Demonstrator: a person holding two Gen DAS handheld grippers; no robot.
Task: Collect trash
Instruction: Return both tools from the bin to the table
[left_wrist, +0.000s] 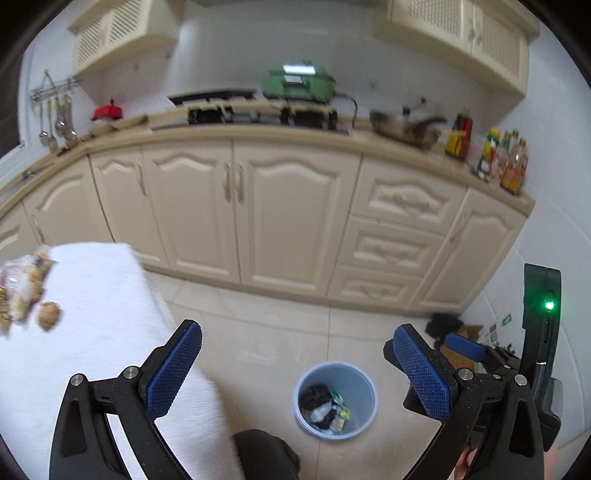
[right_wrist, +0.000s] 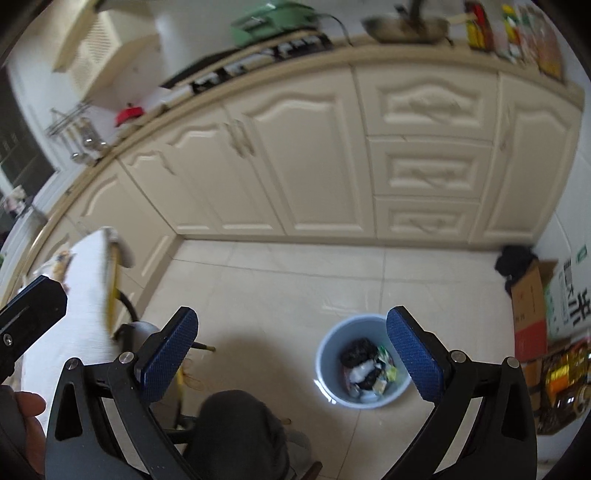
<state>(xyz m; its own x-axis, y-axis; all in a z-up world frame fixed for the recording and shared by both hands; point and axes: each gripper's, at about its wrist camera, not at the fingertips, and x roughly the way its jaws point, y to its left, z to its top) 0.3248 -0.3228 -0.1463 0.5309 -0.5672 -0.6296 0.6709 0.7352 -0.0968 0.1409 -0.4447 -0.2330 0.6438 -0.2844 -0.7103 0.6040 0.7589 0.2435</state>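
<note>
Hovering: both jaws spread, empty | bin (right_wrist: 364, 365) contents blurred | snacks (left_wrist: 22, 291) cut off at table (left_wrist: 103, 295) edge

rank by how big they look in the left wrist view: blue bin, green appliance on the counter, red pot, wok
1. blue bin
2. green appliance and wok, too alike to split
3. red pot
The bin is nearer the camera, so true sizes stay unsure.

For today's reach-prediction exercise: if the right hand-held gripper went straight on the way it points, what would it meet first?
Probably the tiled floor just left of the blue bin; nothing shows in between, though depth is unclear.
</note>
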